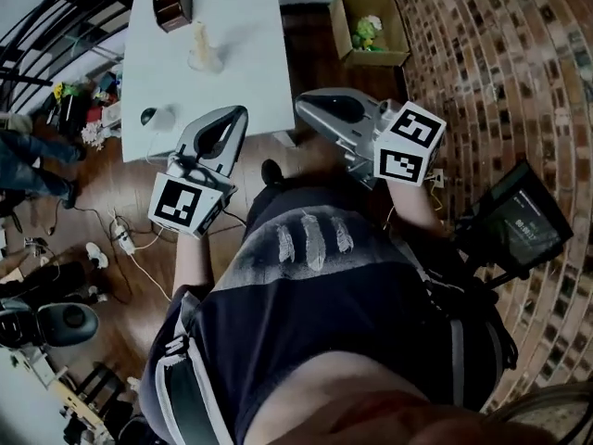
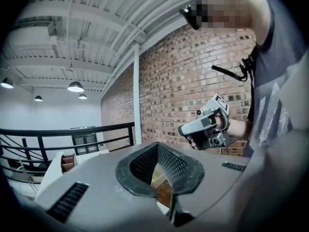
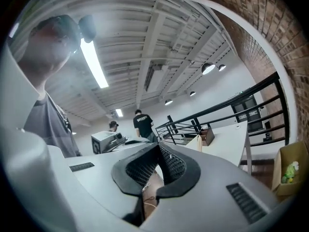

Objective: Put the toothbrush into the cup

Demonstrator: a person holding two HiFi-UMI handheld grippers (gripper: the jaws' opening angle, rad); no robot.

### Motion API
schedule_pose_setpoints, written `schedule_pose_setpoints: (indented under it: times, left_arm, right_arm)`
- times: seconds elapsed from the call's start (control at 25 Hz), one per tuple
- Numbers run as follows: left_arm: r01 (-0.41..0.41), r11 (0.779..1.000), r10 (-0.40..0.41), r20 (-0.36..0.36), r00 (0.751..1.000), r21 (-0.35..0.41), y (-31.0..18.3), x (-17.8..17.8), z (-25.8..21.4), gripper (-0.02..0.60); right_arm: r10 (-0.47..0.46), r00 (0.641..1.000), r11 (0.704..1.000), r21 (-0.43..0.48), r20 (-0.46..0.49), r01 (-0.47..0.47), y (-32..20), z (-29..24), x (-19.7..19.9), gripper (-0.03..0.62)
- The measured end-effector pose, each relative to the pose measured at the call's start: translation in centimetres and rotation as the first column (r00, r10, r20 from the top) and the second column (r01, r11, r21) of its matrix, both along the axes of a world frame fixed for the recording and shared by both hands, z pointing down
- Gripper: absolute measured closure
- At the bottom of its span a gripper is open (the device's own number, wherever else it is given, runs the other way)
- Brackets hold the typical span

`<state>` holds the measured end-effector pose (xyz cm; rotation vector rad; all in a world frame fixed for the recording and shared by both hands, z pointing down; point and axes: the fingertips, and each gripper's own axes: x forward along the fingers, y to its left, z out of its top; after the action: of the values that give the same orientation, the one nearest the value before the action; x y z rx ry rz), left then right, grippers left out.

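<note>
Your gripper views show the left gripper [image 2: 157, 149] and right gripper [image 3: 158, 148] with jaws together, nothing between them. Only the head view shows both well apart from the cup [image 1: 205, 58] on the white table [image 1: 250, 54], with the toothbrush [image 1: 196, 33] apparently upright in it.

Brick wall [image 1: 500, 72] one side, wood floor [image 1: 111, 197]. White desk [image 1: 241, 63], cardboard box [image 1: 345, 12] on floor by its far right corner. Black railing [image 1: 46, 12] past desk's left edge. White beamed ceiling [image 2: 96, 28], pendant lamps [image 2: 76, 86] lit.
</note>
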<state>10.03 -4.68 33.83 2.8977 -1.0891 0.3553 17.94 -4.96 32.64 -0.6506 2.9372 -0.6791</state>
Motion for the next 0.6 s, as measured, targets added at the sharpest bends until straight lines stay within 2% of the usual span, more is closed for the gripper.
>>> schedule_pose_setpoints:
  times: [0.08, 0.24, 0.4, 0.6]
  left_arm:
    - [0.014, 1.000, -0.014, -0.011, 1.000, -0.006, 0.6, 0.6, -0.2, 0.586]
    - [0.061, 0.998, -0.061, -0.014, 0.998, 0.010, 2.6, 1.4, -0.9, 0.586]
    - [0.137, 0.990, -0.137, -0.007, 0.991, 0.027, 4.7, 1.1, -1.4, 0.586]
    - [0.210, 0.978, -0.210, 0.015, 0.978, -0.011, 8.4, -0.2, -0.4, 0.586]
  right_arm:
    - [-0.003, 1.000, 1.000, 0.025, -0.014, 0.004, 0.6, -0.1, 0.3, 0.594]
    - [0.011, 0.986, 0.991, 0.136, -0.166, 0.011, 1.5, 0.7, 1.0, 0.594]
    - [-0.055, 0.987, 0.988, 0.132, -0.149, 0.075, 3.0, 1.4, 0.6, 0.594]
    - [-0.148, 0.975, 0.982, 0.090, -0.167, 0.164, 4.9, 3.3, -1.4, 0.594]
